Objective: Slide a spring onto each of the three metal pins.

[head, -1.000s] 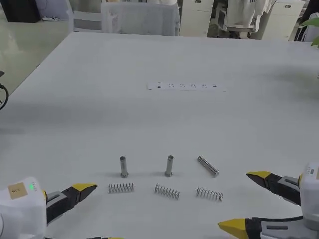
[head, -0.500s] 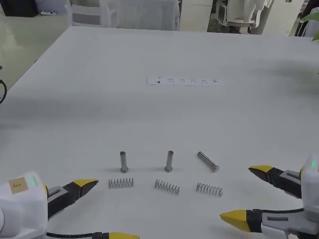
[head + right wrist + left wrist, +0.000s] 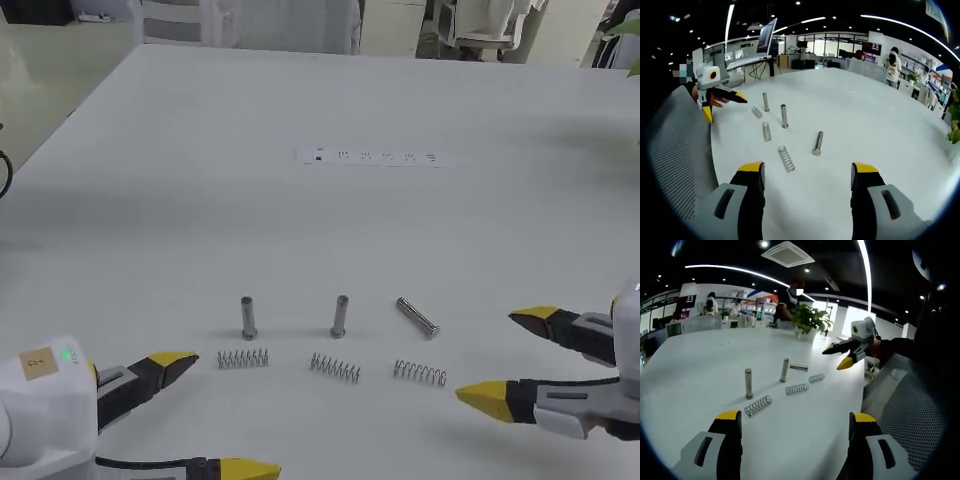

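A short grey metal rod, the middle pin (image 3: 340, 316), stands upright on the white desk (image 3: 300, 220). The left pin (image 3: 248, 318) stands beside it, and the right pin (image 3: 417, 318) lies tipped over. The left spring (image 3: 243, 358), middle spring (image 3: 335, 368) and right spring (image 3: 419, 374), thin silver coils, lie in a row just in front of the middle pin. The left claw (image 3: 228, 412) and right claw (image 3: 492, 356) flank that row, both gaping wide and empty.

place: open-plan office, probably | cues: long white table (image 3: 300, 110), monitor (image 3: 767, 35), strip lights (image 3: 865, 270), potted plant (image 3: 810, 319)
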Demonstrator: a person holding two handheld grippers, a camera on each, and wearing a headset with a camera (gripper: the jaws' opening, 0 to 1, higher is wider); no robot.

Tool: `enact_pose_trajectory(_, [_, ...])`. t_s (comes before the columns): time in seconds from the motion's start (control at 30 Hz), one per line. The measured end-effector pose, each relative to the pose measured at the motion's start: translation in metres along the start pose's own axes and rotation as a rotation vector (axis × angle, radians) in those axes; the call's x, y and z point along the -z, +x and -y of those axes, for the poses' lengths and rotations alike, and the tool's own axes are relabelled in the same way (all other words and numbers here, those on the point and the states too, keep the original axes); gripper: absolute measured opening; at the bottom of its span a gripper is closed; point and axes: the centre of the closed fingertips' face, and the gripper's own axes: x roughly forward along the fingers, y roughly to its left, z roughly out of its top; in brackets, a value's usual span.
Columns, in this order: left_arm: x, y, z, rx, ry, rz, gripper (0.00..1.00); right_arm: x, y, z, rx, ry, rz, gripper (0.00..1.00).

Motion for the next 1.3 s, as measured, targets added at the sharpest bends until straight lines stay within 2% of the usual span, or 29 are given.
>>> enact_pose_trajectory(0.23, [0.000, 0.000, 0.000, -0.004, -0.003, 0.003, 0.85, -0.014, 0.005, 0.009, 0.011, -0.030, -0.019, 0.65])
enact_pose_trajectory(0.53, [0.001, -0.001, -0.002, -0.007, -0.003, -0.002, 0.85, -0.037, 0.022, 0.014, -0.002, -0.081, -0.046, 0.57])
enact_pose_trajectory(0.7, [0.000, -0.001, -0.003, -0.012, -0.003, -0.001, 0.85, -0.045, 0.033, 0.016, -0.009, -0.109, -0.061, 0.56])
enact_pose_trajectory(1.03, [0.000, -0.003, -0.005, -0.024, -0.006, 0.005, 0.85, -0.050, 0.055, 0.023, -0.010, -0.116, -0.113, 0.48])
enact_pose_trajectory(1.3, [0.000, -0.003, -0.007, -0.028, -0.007, 0.006, 0.85, -0.048, 0.071, 0.022, -0.017, -0.115, -0.151, 0.46])
